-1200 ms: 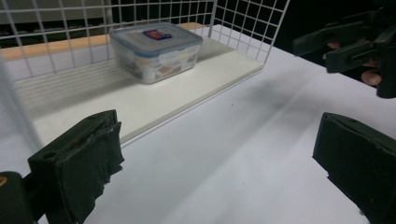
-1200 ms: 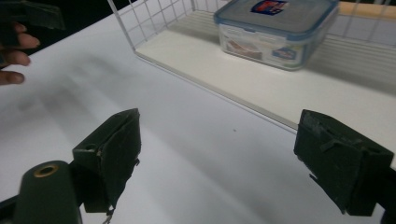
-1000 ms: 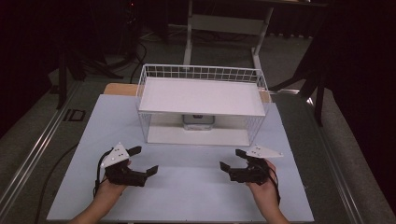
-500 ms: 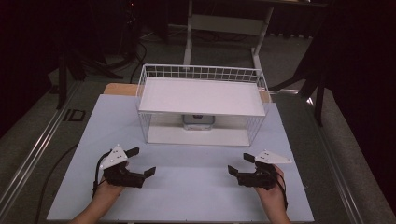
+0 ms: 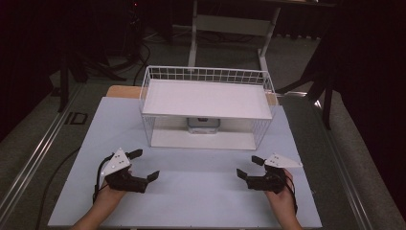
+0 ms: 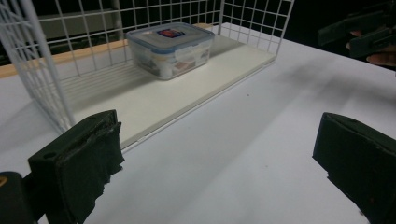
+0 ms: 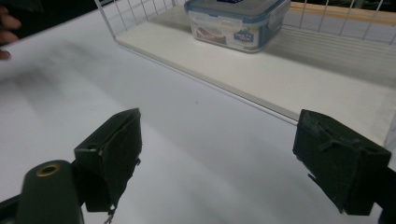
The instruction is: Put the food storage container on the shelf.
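Observation:
A clear plastic food box with a blue-rimmed lid (image 6: 170, 49) (image 7: 237, 22) (image 5: 203, 124) sits on the lower shelf of a white wire rack (image 5: 207, 99), near its back. My left gripper (image 5: 146, 164) rests open on the white table at the front left, nothing between its jaws. My right gripper (image 5: 250, 166) rests open at the front right, also holding nothing. Both point towards the table's middle, well apart from the rack. In the left gripper view my right gripper (image 6: 364, 35) appears at the upper right.
The white tabletop (image 5: 191, 187) spreads between the two grippers and the rack's front. A wooden strip (image 5: 119, 91) edges the table behind the rack. Dark floor, cables and a stand leg (image 5: 194, 33) lie beyond.
My right gripper has drawn back towards the front right of the table. My left gripper has shifted only slightly.

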